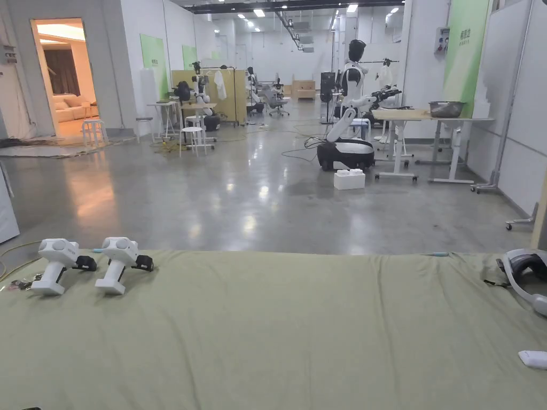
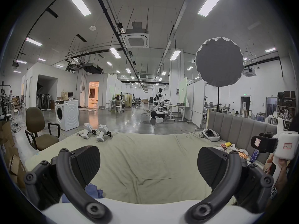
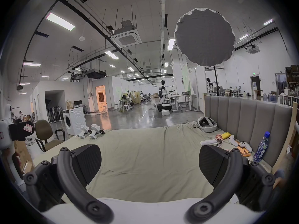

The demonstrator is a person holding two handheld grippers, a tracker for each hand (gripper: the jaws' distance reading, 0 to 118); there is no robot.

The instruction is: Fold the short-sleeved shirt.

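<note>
Left gripper view: blue shirt (image 2: pixel 93 190) bunched at near edge of bed (image 2: pixel 145 154), below left gripper (image 2: pixel 148 162); both grippers' fingers wide apart, empty; advisable to drag shirt onto bed centre and flatten first.

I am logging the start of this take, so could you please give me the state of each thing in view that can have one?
Left gripper: open, holding nothing.
Right gripper: open, holding nothing.
Blue cloth: bunched, under the left gripper; whether it is the shirt is unclear.
Green sheet: spread, lightly creased.
Spare handheld grippers: lying on the sheet, unheld.
Headset: lying on the sheet.
Bottle: upright, capped.
</note>
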